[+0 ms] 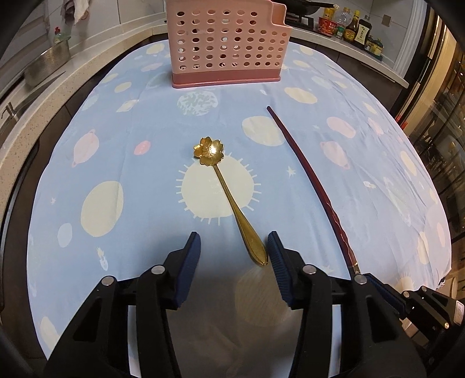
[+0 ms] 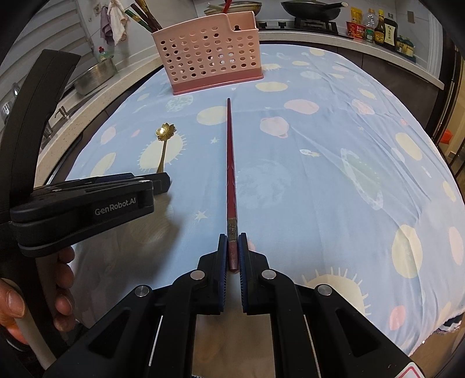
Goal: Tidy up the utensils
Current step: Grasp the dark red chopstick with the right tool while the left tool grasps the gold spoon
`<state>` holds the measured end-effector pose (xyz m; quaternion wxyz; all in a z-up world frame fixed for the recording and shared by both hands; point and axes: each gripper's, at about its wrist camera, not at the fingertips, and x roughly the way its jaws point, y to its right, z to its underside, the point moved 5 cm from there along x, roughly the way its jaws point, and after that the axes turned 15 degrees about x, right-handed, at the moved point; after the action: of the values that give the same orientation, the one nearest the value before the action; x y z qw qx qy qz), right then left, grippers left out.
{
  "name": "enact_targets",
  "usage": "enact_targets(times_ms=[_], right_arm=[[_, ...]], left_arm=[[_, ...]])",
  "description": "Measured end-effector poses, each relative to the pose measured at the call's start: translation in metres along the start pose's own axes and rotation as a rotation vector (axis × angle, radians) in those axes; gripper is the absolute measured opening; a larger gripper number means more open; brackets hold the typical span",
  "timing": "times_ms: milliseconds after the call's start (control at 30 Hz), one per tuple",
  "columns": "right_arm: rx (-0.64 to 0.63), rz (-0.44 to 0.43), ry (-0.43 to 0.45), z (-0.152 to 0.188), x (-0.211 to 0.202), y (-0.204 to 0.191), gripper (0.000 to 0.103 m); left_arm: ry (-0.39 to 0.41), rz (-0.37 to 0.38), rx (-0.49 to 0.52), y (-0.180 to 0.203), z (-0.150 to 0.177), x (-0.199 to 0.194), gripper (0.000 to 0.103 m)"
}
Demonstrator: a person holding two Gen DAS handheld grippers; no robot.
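Note:
A gold spoon [image 1: 229, 200] with a flower-shaped bowl lies on the blue patterned cloth [image 1: 122, 139]. Its handle end sits between the fingers of my left gripper [image 1: 234, 247], close to the right pad; the left pad stands apart from it, so the jaws are open. A dark red chopstick [image 2: 231, 174] lies on the cloth pointing at the pink perforated utensil holder [image 2: 209, 55]. My right gripper [image 2: 232, 250] is shut on its near end. The spoon [image 2: 164, 145] and left gripper [image 2: 162, 181] show at the left of the right wrist view.
Other chopsticks stick out of the holder's back [image 2: 145, 17]. Behind it are a stove with a black pan [image 2: 314, 11] and sauce bottles [image 2: 377, 27]. A metal bowl [image 2: 96, 75] sits on the left counter. A person's hand [image 2: 64, 290] holds the left gripper.

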<state>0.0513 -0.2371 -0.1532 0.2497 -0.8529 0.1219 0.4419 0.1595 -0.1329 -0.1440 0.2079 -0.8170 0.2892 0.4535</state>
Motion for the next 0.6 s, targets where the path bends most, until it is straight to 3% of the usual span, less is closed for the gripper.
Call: enact_targets(times_ms=[167, 600], right_arm=[[-0.001, -0.001, -0.001, 0.000, 0.000, 0.000, 0.007], [-0.004, -0.020, 0.019, 0.001, -0.013, -0.007, 0.007]], left_arm=[[0.006, 0.011, -0.015, -0.009, 0.006, -0.004, 0.011], [0.036, -0.008, -0.023, -0.015, 0.016, -0.033, 0.010]])
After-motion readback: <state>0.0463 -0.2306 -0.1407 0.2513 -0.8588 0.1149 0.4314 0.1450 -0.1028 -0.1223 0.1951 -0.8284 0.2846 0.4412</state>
